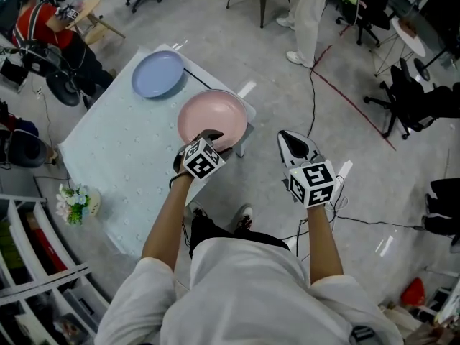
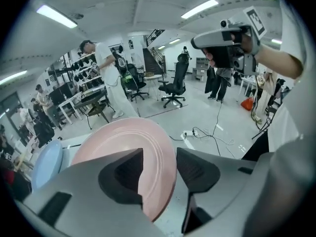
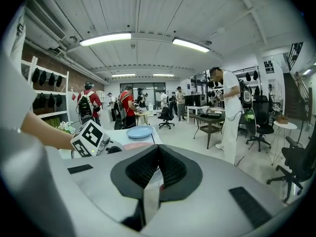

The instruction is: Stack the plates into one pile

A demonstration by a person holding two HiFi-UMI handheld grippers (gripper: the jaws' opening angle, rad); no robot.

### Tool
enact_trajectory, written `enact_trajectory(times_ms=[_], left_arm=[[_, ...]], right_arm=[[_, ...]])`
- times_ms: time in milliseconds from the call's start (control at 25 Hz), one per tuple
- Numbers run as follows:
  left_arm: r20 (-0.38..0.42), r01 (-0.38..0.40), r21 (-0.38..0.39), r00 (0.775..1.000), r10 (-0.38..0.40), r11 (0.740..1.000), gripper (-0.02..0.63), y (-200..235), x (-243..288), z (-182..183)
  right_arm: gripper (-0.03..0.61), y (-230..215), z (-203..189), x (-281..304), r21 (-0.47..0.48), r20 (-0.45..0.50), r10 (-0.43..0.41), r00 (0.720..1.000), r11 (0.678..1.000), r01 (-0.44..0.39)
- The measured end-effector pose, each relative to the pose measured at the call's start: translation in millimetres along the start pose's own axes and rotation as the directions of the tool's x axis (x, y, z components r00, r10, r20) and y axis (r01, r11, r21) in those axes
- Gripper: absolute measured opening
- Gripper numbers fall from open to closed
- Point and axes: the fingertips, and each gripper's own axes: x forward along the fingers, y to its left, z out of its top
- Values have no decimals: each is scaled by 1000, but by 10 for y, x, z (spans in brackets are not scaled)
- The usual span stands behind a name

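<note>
When lifting pink plate (image 1: 212, 118) off tabletop (image 1: 122, 157) corner: likely stiff, breakable; pinch rim. Left tool (image 2: 159, 153) spread astride rim; right tool (image 3: 158, 151) pressed together.

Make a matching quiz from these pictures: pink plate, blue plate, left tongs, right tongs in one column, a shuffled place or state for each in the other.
1 pink plate
2 blue plate
3 left tongs
4 right tongs

A shut, off the table
B table's far end
C open around a plate's rim
D table's near edge

Pairs: 1-D, 2-B, 3-C, 4-A
</note>
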Motion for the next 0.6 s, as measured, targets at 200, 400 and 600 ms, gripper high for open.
enact_trajectory(times_ms=[200,400,600], left_arm=[[50,-57,-86,997,61,995,233,189,-342,-22],[116,-225,-155,963,244,962,150,524,-844,76],[196,-388,-296,870,453,873,24,906,-1675,132]], right_arm=[[14,76,285,135,-23,30,35,999,999,-34],[14,183,565,230,-64,61,95,994,994,-91],[14,379,897,398,-96,100,155,983,985,-146]])
